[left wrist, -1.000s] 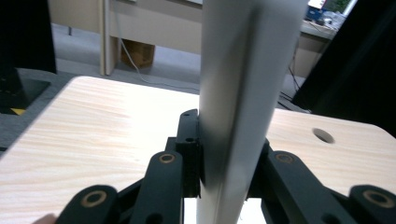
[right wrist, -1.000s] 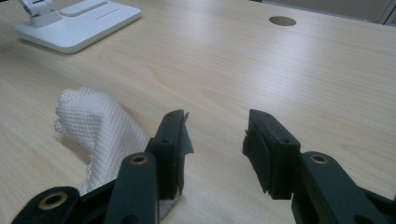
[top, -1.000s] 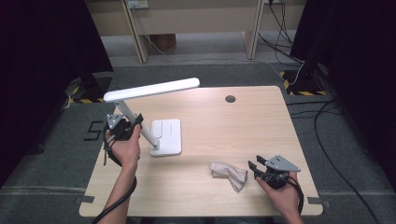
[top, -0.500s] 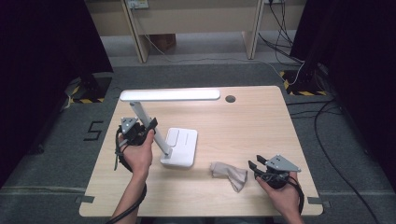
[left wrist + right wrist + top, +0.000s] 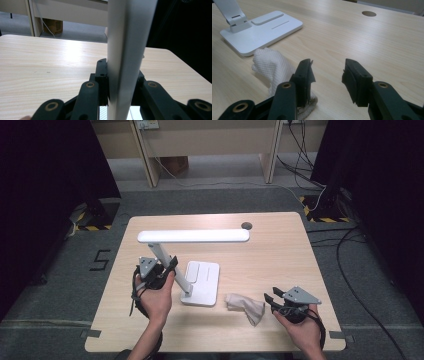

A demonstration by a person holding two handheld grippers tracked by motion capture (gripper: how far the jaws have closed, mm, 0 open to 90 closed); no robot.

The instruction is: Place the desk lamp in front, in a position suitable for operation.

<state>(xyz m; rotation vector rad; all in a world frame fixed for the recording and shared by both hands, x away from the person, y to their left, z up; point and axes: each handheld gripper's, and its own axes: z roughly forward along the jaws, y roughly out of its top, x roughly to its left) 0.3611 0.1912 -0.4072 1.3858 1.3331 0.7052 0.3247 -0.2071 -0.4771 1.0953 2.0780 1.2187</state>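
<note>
One white folding desk lamp (image 5: 200, 280) is standing mid-table (image 5: 280, 250), the left hand-held gripper (image 5: 167, 270) clamping its slanted arm. One crumpled white cloth (image 5: 245, 305) is lying just beside the right hand-held gripper (image 5: 270, 301), whose jaws are gaping, holding nothing.

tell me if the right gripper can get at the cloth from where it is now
Probably yes. The right gripper stands open with nothing between its jaws, and the cloth lies on the table right beside its left jaw. The lamp sits farther off, held by the left gripper.
</note>
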